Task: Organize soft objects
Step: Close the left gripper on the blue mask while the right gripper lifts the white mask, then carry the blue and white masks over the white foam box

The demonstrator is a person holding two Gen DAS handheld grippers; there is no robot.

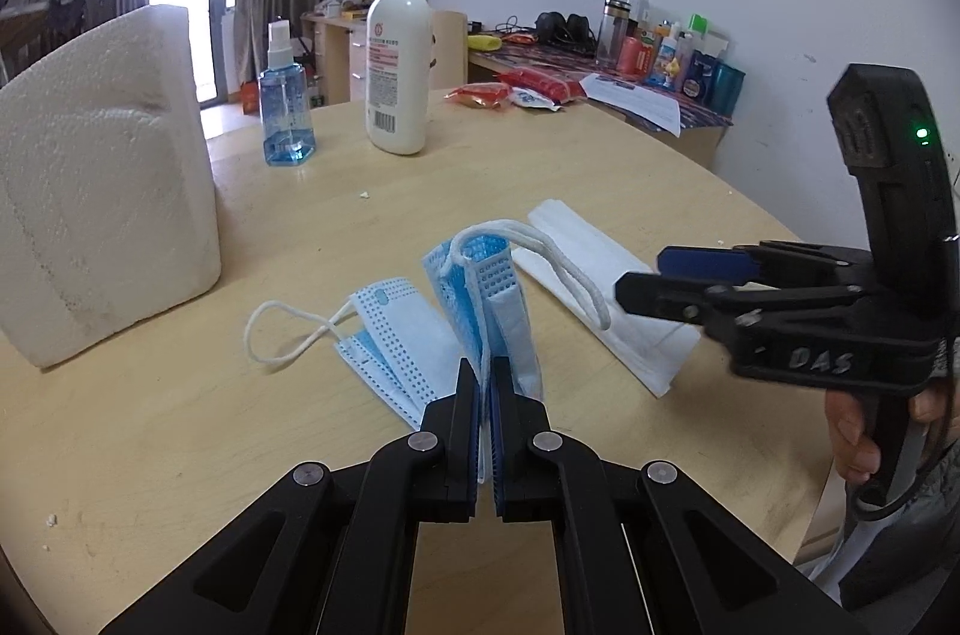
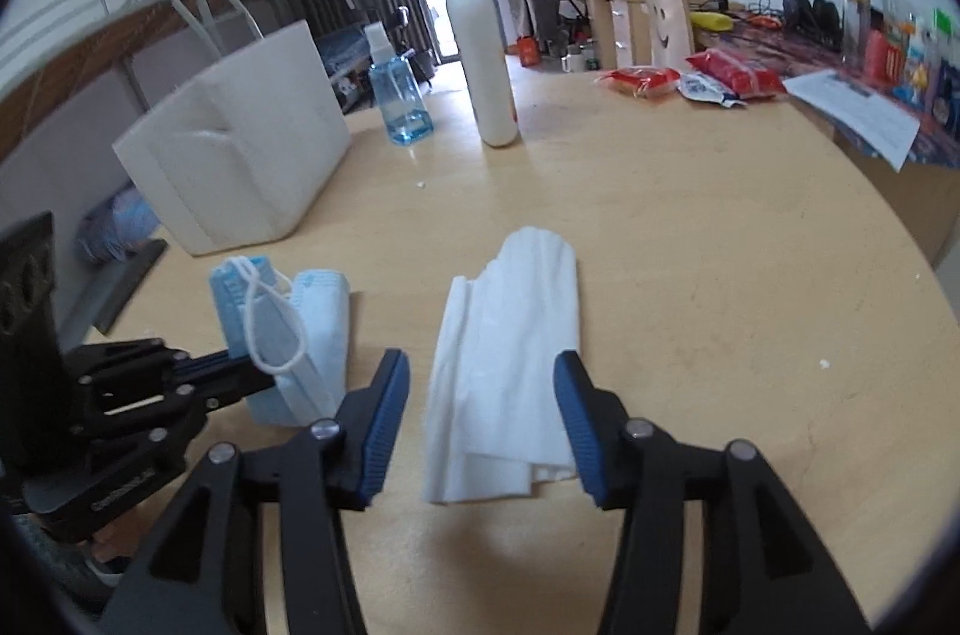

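My left gripper [image 1: 483, 371] is shut on a folded blue face mask [image 1: 480, 287], which stands upright on edge over the wooden table [image 1: 180, 443]. Its white ear loop [image 1: 570, 269] droops to the right. A paler mask [image 1: 402, 335] lies flat just left of it; I cannot tell whether it is pinched too. A folded white tissue [image 2: 510, 335] lies flat on the table between the fingers of my right gripper [image 2: 480, 365], which is open, its blue pads [image 2: 384, 425] clear of the tissue. The left wrist view shows the right gripper [image 1: 639, 272] hovering over the tissue's near end.
A white foam block [image 1: 102, 179] stands at the left. Behind it are a blue spray bottle [image 1: 287, 107] and a white pump bottle [image 1: 397, 65]. Red snack packets [image 1: 528, 86] and papers [image 1: 636, 101] lie at the far edge. A hand [image 1: 858, 431] grips the right handle.
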